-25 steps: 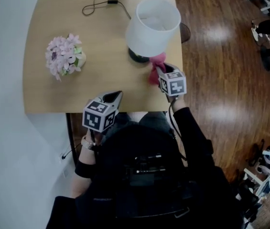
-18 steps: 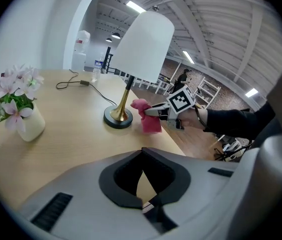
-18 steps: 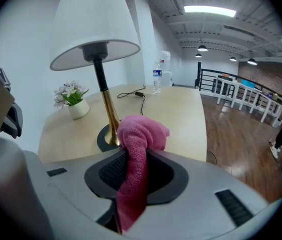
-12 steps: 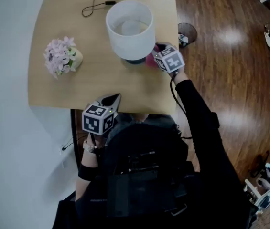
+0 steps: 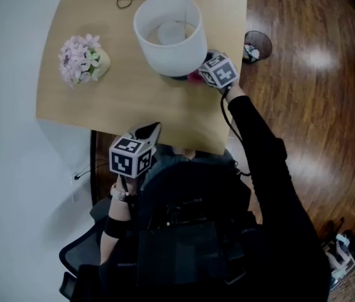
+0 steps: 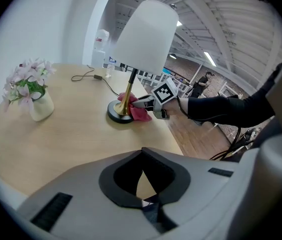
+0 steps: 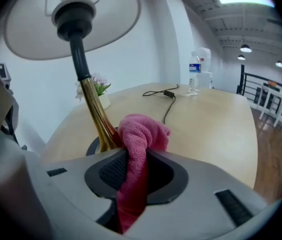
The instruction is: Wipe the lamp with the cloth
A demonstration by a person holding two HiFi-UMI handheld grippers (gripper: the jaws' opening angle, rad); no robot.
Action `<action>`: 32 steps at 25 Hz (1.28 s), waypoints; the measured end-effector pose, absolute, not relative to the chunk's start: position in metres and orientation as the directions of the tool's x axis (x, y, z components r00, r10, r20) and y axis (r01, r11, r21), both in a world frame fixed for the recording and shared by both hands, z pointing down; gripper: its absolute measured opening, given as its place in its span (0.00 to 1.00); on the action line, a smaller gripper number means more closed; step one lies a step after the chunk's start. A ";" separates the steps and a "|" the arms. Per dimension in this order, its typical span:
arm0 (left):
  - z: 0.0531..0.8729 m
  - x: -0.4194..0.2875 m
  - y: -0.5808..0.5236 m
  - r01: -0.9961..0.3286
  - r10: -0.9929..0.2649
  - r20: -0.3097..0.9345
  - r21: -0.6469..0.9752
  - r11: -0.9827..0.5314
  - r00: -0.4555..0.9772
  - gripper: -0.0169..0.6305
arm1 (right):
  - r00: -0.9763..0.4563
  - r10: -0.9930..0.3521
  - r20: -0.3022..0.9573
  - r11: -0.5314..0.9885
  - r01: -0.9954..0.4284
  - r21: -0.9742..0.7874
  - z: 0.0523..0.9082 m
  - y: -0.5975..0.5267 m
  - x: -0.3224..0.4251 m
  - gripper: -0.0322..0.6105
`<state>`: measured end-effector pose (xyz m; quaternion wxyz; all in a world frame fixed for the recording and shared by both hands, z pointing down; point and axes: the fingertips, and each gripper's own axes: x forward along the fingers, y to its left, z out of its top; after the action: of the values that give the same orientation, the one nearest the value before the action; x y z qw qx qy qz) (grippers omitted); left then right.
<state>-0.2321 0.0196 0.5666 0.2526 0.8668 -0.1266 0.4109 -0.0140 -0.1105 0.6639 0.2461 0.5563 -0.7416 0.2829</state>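
Right gripper view: the lamp wipe is under way, low on the pole.
The right gripper (image 7: 133, 181) is pinched tight on the pink cloth (image 7: 141, 134). The cloth touches the gold pole of the lamp (image 7: 94, 109), just above its round foot on the surface (image 7: 215, 129). The white shade (image 5: 168, 33) is probably still to wipe. The left gripper (image 6: 141, 176) is closed on nothing and hangs near the person, well apart from the lamp.
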 end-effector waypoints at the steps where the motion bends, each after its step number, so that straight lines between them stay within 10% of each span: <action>1: 0.568 -0.232 0.019 -0.429 -0.012 0.777 0.335 -0.839 0.630 0.01 | -0.261 -0.691 0.674 0.211 -0.965 -0.157 0.665 -0.109 -0.013 0.20; 32: 0.563 -0.239 -0.013 -0.228 0.136 0.763 0.351 -0.908 0.632 0.01 | -0.015 -0.721 0.693 -0.112 -0.984 -0.138 0.662 -0.066 -0.067 0.20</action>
<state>-0.2385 -0.0131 0.5628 0.2126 0.8780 -0.0260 0.4281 -0.0675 -0.0663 0.6623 0.2035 0.6716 -0.6345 0.3238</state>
